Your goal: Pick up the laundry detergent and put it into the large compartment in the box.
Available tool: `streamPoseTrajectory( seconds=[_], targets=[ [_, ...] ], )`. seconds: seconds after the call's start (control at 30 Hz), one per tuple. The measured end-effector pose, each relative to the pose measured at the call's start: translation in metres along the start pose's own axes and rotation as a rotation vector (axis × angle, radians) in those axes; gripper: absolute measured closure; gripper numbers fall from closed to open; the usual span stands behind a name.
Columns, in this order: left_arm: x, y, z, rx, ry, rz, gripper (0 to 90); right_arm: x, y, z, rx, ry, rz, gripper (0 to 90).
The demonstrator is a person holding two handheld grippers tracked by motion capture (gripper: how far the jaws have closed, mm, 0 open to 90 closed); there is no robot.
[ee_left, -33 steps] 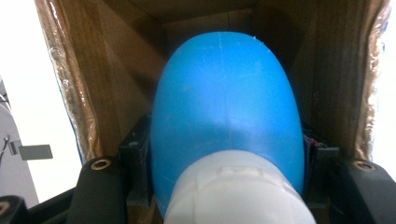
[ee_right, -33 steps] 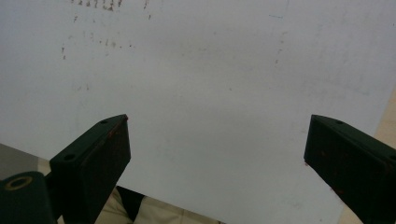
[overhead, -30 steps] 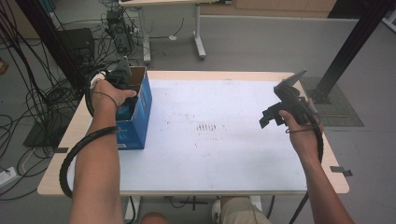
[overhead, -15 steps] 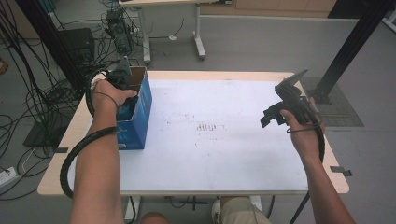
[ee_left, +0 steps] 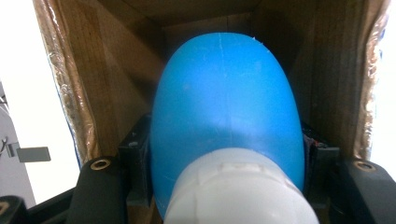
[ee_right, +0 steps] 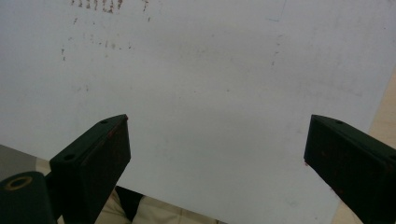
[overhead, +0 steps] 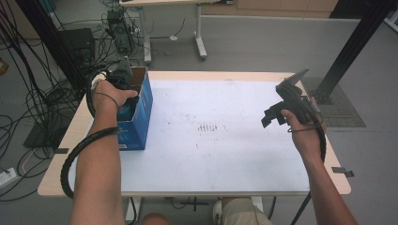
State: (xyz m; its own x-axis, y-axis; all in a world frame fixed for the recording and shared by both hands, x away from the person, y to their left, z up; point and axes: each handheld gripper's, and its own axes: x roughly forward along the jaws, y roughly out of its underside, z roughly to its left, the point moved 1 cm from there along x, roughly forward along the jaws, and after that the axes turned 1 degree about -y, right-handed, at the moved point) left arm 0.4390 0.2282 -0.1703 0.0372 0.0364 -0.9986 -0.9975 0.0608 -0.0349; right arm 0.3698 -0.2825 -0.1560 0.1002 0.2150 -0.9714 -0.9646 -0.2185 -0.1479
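The left gripper (overhead: pixel 123 79) grasps a blue bottle (ee_left: pixel 226 107) between its jaws inside the cardboard box (overhead: pixel 140 101), while the right gripper (ee_right: pixel 215 154) has jaws released above the worktop (overhead: pixel 225 140).

Grey floor (overhead: pixel 263 42), tangled black cables (overhead: pixel 33 98) at left, a second table's legs (overhead: pixel 199 33) behind.

Smooth blue plastic bottle (ee_left: pixel 224 107), brown cardboard box (ee_left: pixel 93 79)

A blue bottle (ee_left: pixel 226 107) with a white cap (ee_left: pixel 233 189) at six o'clock sits clamped between the left gripper's (ee_left: pixel 227 161) black jaws at eight and four o'clock. Brown cardboard box walls (ee_left: pixel 93 70) surround it from nine through three o'clock.
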Motion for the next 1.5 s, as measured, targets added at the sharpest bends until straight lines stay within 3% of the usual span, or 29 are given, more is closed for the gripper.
streamPoseTrajectory(
  seconds=[1.5],
  targets=[
    [0.0003, 0.0018, 0.0003, -0.002, 0.000, -0.009, 37.2, -0.0006, -0.0001, 0.0020, -0.005, 0.001, -0.006, 7.1]
  ],
)
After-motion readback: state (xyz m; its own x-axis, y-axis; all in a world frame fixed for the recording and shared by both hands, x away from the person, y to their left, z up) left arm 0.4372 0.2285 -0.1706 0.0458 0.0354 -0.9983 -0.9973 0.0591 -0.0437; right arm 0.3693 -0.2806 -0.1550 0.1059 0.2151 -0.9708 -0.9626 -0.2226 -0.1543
